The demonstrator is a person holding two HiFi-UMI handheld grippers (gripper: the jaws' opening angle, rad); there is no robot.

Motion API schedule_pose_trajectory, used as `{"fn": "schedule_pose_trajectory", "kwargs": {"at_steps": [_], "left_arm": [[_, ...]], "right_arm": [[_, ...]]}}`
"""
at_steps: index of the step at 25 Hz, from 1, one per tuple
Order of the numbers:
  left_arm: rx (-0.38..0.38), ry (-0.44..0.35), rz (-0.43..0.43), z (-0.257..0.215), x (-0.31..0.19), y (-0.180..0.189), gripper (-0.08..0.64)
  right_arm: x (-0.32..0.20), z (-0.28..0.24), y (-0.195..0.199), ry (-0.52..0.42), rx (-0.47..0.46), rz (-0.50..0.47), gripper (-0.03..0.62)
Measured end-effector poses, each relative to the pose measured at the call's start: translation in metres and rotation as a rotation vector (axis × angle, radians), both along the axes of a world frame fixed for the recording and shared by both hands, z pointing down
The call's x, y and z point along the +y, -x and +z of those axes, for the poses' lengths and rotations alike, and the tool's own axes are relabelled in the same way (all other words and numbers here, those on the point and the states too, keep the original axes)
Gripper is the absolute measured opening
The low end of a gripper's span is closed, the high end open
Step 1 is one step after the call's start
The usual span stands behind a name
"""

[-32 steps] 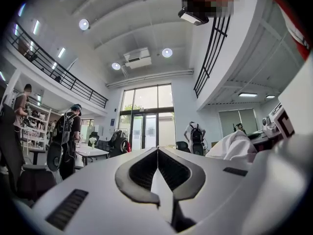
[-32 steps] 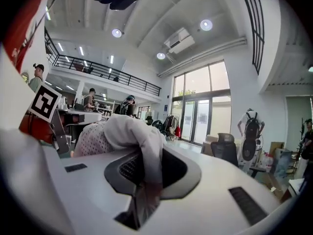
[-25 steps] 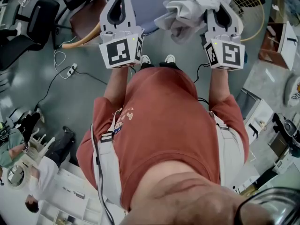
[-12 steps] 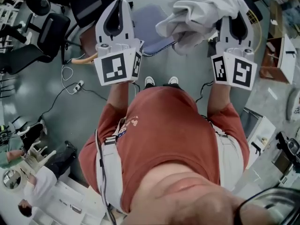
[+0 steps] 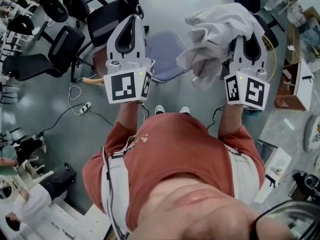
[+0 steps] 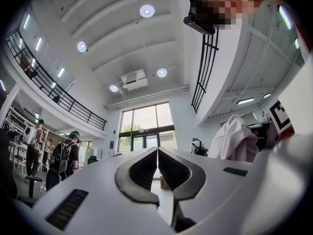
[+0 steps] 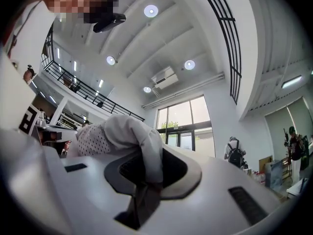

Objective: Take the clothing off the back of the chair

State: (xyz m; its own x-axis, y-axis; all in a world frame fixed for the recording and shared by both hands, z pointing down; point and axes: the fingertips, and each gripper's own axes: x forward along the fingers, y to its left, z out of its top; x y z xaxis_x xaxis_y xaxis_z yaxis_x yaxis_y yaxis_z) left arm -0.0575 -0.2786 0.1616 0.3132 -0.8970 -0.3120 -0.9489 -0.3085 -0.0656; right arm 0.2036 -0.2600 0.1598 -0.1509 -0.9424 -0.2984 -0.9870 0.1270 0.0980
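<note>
A white garment [image 5: 220,29] hangs bunched in the air from my right gripper [image 5: 245,38], which is shut on it. In the right gripper view the cloth [image 7: 129,133] drapes over the jaws and fills the gap of the right gripper [image 7: 146,166]. My left gripper [image 5: 130,20] is held up at the same height, a little apart from the garment; in its own view the left gripper [image 6: 157,152] has its jaws shut with nothing between them, and the garment [image 6: 235,140] shows off to the right. The chair's bluish seat [image 5: 162,51] lies on the floor below, between the two grippers.
Black office chairs [image 5: 60,49] crowd the upper left. A cable and power strip [image 5: 82,106] lie on the grey floor at left. A wooden box [image 5: 295,84] stands at right. People stand [image 5: 27,199] at the lower left.
Both grippers have risen, and the right one carries the garment up and away from the chair. More of the chair's seat shows beneath them now.
</note>
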Motion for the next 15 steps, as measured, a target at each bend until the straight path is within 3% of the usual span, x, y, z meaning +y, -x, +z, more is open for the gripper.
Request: {"fn": "schedule_pose_trajectory", "kwargs": {"at_steps": [15], "left_arm": [[0.003, 0.028, 0.002, -0.002, -0.006, -0.003, 0.020]], "right_arm": [[-0.012, 0.003, 0.005, 0.059, 0.040, -0.012, 0.071]]}}
